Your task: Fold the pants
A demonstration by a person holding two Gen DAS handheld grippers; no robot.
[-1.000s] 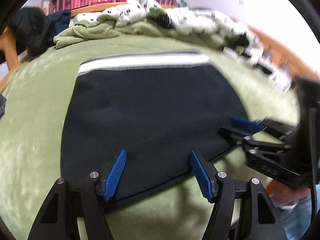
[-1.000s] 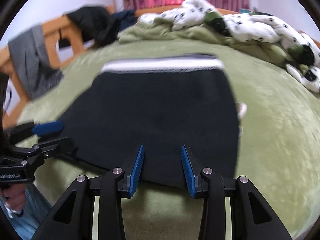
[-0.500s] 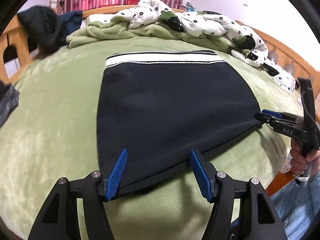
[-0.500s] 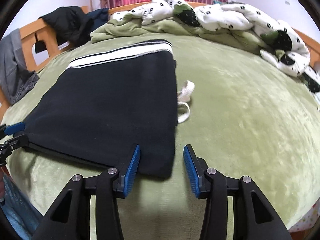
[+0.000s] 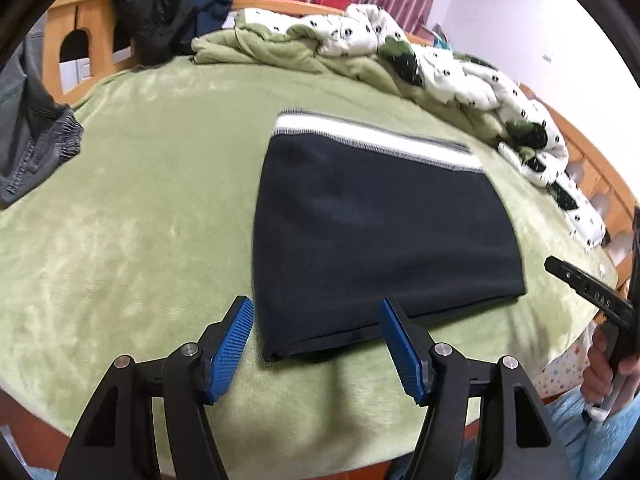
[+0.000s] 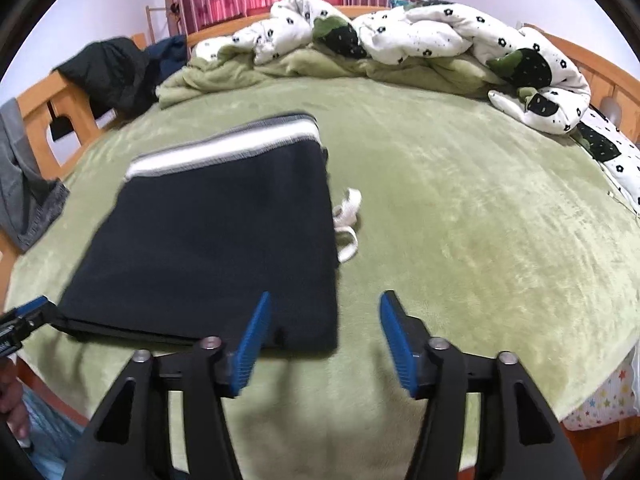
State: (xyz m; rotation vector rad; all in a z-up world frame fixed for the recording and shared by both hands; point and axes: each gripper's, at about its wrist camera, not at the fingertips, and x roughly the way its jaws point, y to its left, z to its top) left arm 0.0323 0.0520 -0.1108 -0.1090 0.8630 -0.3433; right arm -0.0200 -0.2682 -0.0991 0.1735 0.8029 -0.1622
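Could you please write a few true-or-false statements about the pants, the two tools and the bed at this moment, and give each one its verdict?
1. The dark pants lie folded into a compact rectangle on the green blanket. True.
2. The left tool is clamped shut on the pants' near edge. False: its fingers are spread apart and hold nothing.
3. A white drawstring pokes out beside the pants' right edge. True.
4. The right tool is open. True.
5. The white band of the pants faces the near edge of the bed. False: it lies on the far side, toward the rumpled spotted duvet.
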